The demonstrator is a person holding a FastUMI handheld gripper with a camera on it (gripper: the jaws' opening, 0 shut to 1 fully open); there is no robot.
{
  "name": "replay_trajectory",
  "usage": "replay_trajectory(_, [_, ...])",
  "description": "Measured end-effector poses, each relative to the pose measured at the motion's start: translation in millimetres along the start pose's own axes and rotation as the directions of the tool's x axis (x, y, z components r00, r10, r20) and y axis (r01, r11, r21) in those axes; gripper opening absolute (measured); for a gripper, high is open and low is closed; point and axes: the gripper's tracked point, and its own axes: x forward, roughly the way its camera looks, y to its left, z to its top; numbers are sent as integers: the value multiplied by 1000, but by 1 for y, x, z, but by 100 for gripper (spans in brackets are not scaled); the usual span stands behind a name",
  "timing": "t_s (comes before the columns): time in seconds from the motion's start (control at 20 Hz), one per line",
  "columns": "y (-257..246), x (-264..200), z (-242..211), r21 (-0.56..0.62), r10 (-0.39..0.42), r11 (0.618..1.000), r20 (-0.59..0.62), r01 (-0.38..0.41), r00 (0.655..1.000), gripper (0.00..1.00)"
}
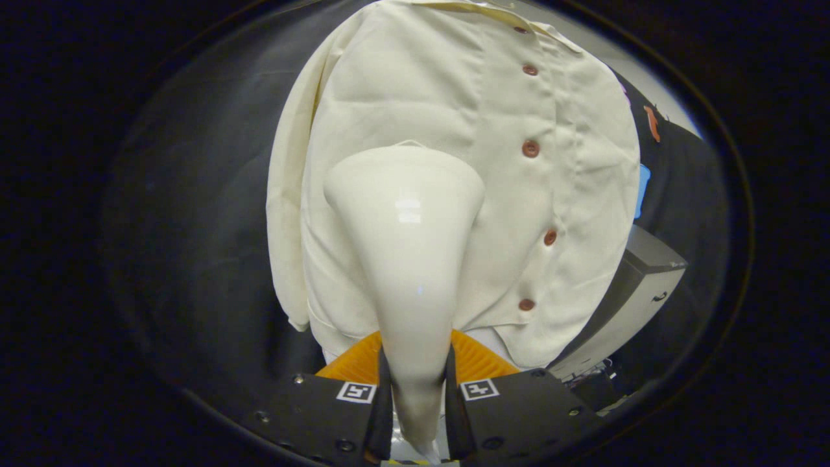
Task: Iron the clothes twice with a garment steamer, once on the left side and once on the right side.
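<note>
A cream button-up shirt [415,97] hangs straight ahead against the dark booth wall, its row of brown buttons [530,148] running down right of centre. My gripper [415,395] is shut on the narrow handle of a glossy white garment steamer [408,240]. The steamer widens into a flat head that rests on or very near the shirt's left half, left of the button row. The steamer hides the cloth behind it.
A grey box-like unit [632,305] stands low to the right of the shirt, beyond my right finger. The shirt's left sleeve [285,214] hangs down beside the steamer head. Dark wall cloth spreads to the left.
</note>
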Motion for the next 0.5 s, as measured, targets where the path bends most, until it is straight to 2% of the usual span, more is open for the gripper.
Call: replay_trajectory(0.5, [6,25,-92,-31,-17,999,-163,12,987,33])
